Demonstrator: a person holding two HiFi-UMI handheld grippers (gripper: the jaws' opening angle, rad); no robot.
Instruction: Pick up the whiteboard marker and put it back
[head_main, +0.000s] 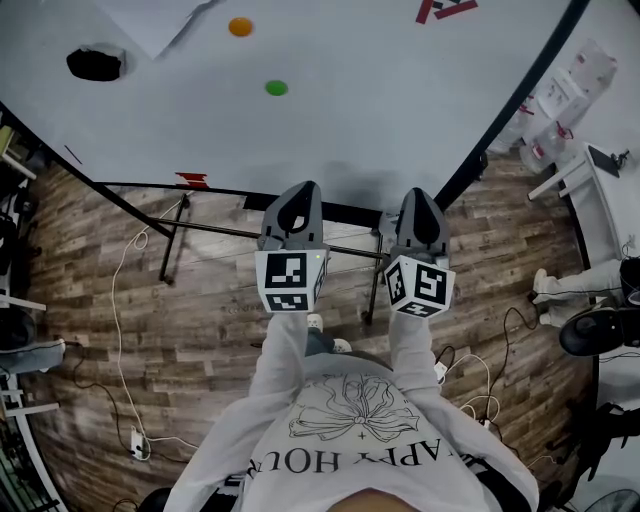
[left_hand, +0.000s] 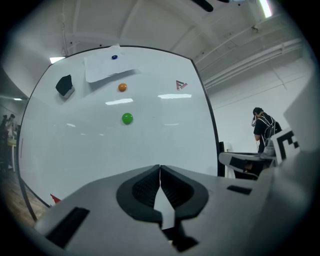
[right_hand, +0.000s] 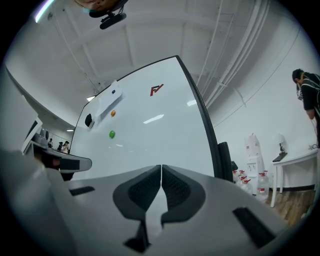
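Left gripper (head_main: 300, 190) and right gripper (head_main: 418, 195) both closed on nothing, side by side, short of whiteboard (head_main: 380, 110); marker not made out near eraser (head_main: 96, 63), green magnet (head_main: 276, 88), orange magnet (head_main: 240, 27)

Your left gripper (head_main: 300, 195) and right gripper (head_main: 418, 200) sit side by side before the whiteboard (head_main: 400, 110). On it, the eraser (head_main: 95, 63) lies left of the two magnets (head_main: 276, 88).
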